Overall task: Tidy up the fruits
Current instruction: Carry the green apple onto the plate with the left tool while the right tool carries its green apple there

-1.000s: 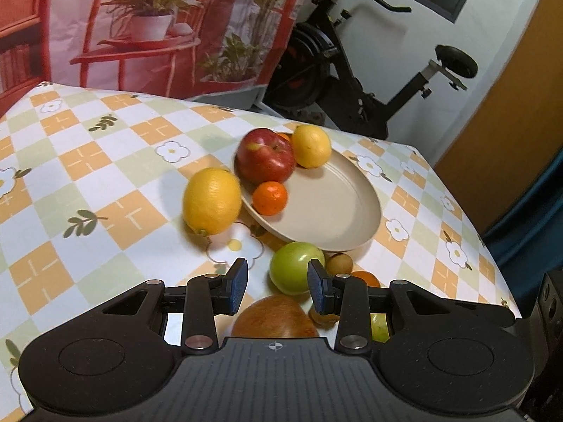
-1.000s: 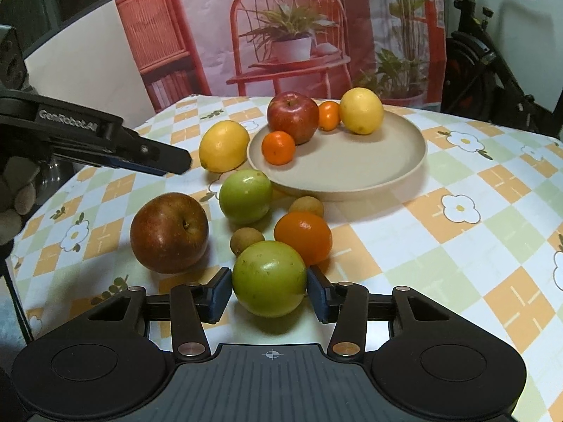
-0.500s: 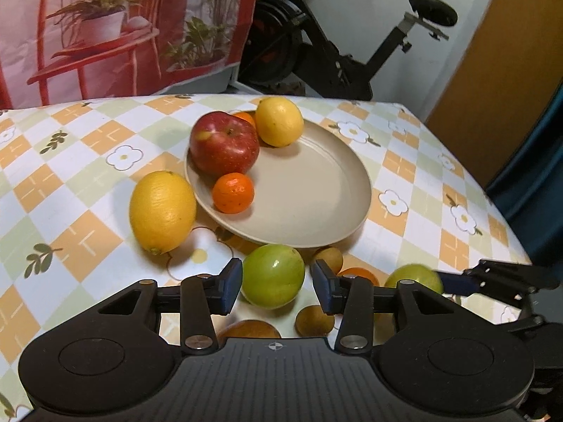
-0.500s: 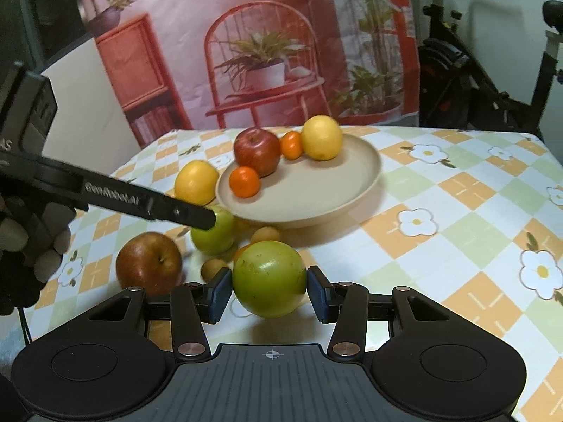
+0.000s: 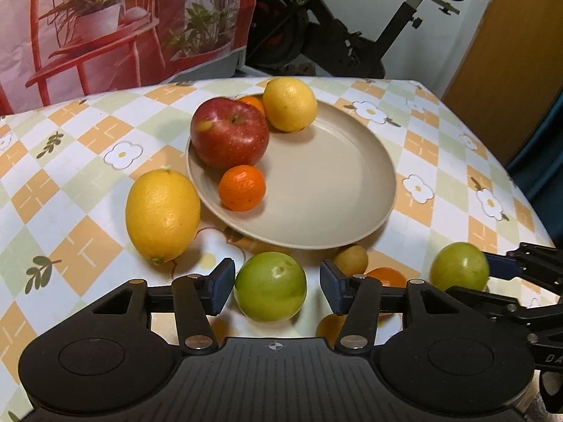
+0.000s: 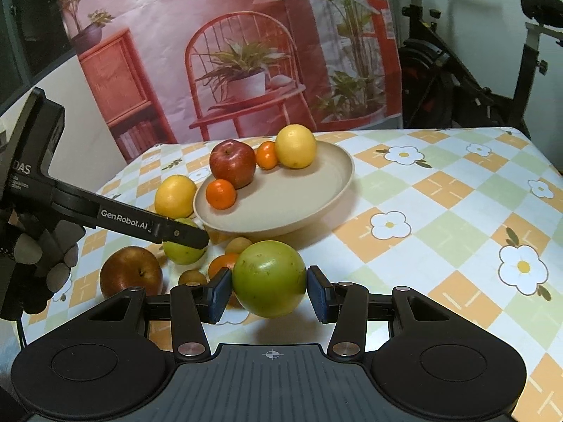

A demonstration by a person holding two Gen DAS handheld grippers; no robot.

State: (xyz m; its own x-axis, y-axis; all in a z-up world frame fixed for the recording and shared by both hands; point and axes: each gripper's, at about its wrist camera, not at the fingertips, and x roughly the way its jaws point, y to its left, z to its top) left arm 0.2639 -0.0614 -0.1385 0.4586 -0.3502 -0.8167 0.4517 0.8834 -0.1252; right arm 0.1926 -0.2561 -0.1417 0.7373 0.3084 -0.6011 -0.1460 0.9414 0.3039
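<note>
**Two green apples, one per gripper**

Right gripper point(image 6: 269, 290): pads clamped on a green apple point(image 6: 269, 279), held clear of the worktop point(image 6: 440, 211) on the near side of the beige plate point(image 6: 327, 190).

Left gripper point(image 5: 278, 286): jaws opening, straddling a second green apple point(image 5: 270, 286) that rests on the worktop; pads not pressing it.

On the plate's far-left part: red apple point(image 5: 229, 133), lemon point(image 5: 289, 103), two mandarins. Large lemon point(image 5: 162, 215) on the worktop, left of the plate.
</note>
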